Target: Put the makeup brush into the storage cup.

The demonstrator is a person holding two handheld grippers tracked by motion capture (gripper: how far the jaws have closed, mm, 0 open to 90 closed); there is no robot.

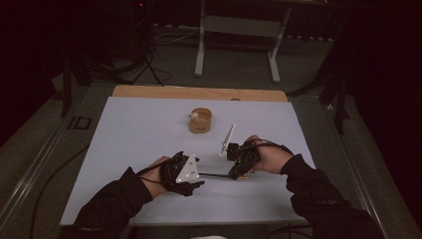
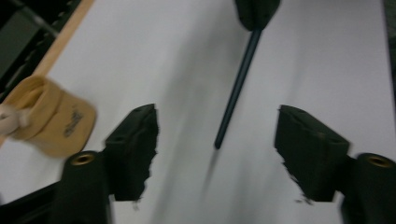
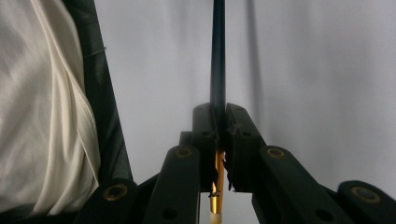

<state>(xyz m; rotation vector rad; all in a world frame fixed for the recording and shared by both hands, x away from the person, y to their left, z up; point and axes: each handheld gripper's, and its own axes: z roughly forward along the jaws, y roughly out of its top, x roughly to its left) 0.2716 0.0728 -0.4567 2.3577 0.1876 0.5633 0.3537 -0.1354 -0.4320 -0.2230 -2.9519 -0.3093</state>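
- White surface [image 1: 149, 139] under dim light, dark room behind.
- Nearest: left gripper [image 2: 215, 154] part open, nothing between the pads, free tip of a thin dark rod [image 2: 236, 88] just ahead.
- Right gripper [image 3: 218, 140] clamped on that rod's gold-banded end, rod held level toward the left.
- Farther: tan wooden cup [image 1: 200, 120], untouched.
- Judged: handover or two-handed grasp begun, left grip not yet made.

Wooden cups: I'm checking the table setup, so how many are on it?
1. The wooden cup stands toward the far middle of the table, beyond both hands; something small and pale sits in it.
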